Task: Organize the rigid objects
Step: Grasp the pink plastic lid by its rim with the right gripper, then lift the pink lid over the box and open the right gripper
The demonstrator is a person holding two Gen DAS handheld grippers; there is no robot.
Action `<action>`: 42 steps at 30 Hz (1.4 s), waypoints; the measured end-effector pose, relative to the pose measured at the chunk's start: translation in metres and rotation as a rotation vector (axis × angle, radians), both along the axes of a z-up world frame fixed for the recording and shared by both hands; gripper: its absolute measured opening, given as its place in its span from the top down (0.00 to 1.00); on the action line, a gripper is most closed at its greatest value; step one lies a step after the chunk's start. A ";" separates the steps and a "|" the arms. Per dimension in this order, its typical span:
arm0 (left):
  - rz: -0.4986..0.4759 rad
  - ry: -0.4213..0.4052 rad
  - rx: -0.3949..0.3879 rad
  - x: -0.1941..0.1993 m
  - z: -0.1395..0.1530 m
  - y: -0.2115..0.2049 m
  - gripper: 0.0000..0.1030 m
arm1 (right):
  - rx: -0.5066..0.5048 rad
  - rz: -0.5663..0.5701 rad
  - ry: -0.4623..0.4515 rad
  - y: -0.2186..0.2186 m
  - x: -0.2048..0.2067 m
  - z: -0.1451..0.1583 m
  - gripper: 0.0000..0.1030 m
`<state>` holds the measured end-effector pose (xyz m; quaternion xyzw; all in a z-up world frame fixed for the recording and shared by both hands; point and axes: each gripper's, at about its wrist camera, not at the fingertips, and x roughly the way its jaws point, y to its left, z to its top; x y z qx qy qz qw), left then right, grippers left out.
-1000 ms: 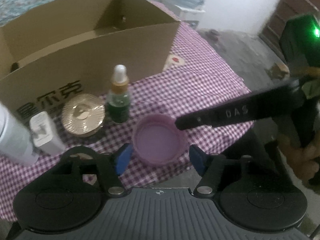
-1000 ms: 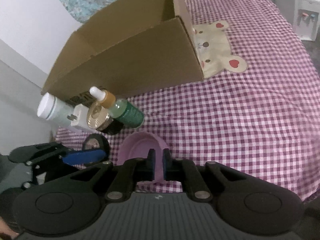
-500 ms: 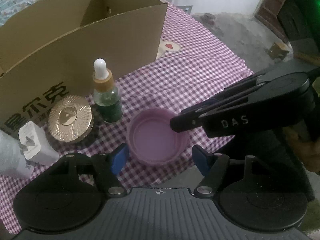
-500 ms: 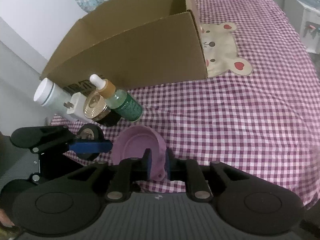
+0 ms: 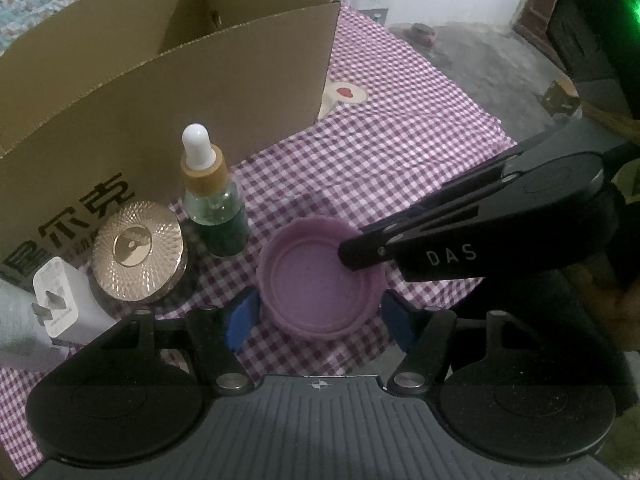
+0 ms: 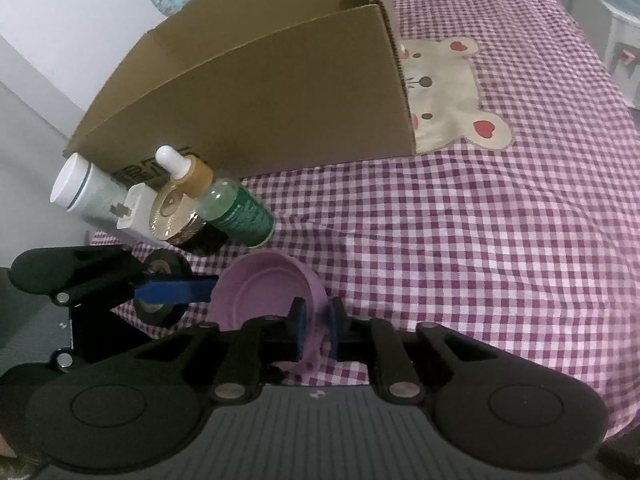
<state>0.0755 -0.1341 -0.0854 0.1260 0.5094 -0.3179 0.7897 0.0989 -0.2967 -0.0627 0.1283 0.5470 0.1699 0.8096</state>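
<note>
The right tongs pinch the side wall of the purple lid, which sits between the wide-open left tongs, with the dropper bottle just past them.

left wrist: low, close, facing cardboard box | right wrist: alongside | shared: purple lid

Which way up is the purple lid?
Hollow side up. The purple lid shows its inner floor and raised rim, and the right gripper pinches that rim, one finger inside; the right wrist view shows it tilted.
</note>
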 end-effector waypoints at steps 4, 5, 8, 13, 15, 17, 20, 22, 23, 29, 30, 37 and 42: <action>-0.001 -0.025 -0.021 -0.005 0.011 0.000 0.35 | -0.001 -0.018 -0.016 -0.006 -0.005 0.010 0.90; -0.001 -0.032 -0.027 -0.006 0.015 0.001 0.35 | -0.006 -0.022 -0.024 -0.007 -0.008 0.015 0.90; -0.013 -0.092 -0.042 -0.017 0.036 0.001 0.35 | -0.026 -0.028 -0.069 -0.009 -0.018 0.038 0.90; 0.004 -0.216 -0.106 -0.034 0.088 0.011 0.35 | -0.078 -0.029 -0.221 -0.005 -0.041 0.098 0.90; 0.025 -0.267 -0.133 -0.037 0.111 0.021 0.35 | -0.081 -0.023 -0.284 -0.002 -0.046 0.126 0.90; 0.050 -0.319 -0.149 -0.035 0.135 0.032 0.35 | -0.074 -0.007 -0.343 0.004 -0.044 0.152 0.90; 0.095 -0.379 -0.158 -0.024 0.161 0.050 0.35 | -0.047 0.035 -0.413 0.020 -0.026 0.185 0.89; 0.133 -0.389 -0.155 -0.009 0.170 0.061 0.35 | -0.028 0.067 -0.434 0.032 -0.009 0.199 0.89; 0.153 -0.388 -0.155 0.000 0.174 0.068 0.36 | -0.018 0.087 -0.439 0.039 0.004 0.204 0.89; 0.285 -0.209 -0.143 0.080 0.158 0.100 0.40 | 0.064 0.187 -0.229 0.070 0.104 0.178 0.90; 0.302 -0.167 -0.146 0.093 0.150 0.103 0.40 | 0.078 0.190 -0.172 0.073 0.123 0.166 0.90; 0.340 0.036 -0.091 0.145 0.091 0.109 0.41 | 0.074 0.200 0.050 0.083 0.187 0.101 0.90; 0.358 0.156 -0.058 0.165 0.060 0.113 0.41 | 0.061 0.210 0.173 0.087 0.204 0.057 0.90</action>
